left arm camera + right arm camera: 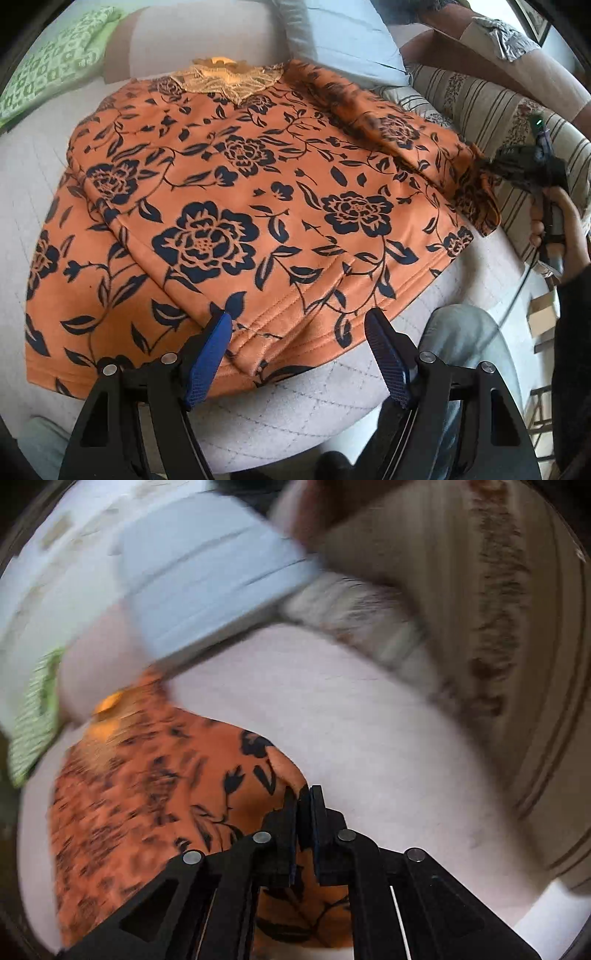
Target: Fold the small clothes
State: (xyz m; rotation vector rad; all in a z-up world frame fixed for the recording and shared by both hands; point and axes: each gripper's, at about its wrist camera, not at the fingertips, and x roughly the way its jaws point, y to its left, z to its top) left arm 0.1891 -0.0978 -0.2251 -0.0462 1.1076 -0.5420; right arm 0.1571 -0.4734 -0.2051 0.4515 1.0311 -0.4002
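An orange top with a black flower print (pixel 258 206) lies spread on a pale quilted cushion (pixel 295 406), its gold collar (pixel 221 77) at the far side. Its left side is folded over the body. My left gripper (pixel 299 328) is open and empty, with its blue pads just above the near hem. My right gripper (pixel 517 166) is at the right edge, shut on the end of the top's right sleeve (pixel 476 184) and holding it lifted. In the blurred right wrist view the right gripper (pixel 304 794) is closed on the orange cloth (pixel 166 794).
A light blue pillow (pixel 343 33) and a green patterned cloth (pixel 51 62) lie behind the top. A striped sofa cushion (pixel 491 107) is at the right. A person's jeans-clad knee (pixel 465 332) is by the near right edge.
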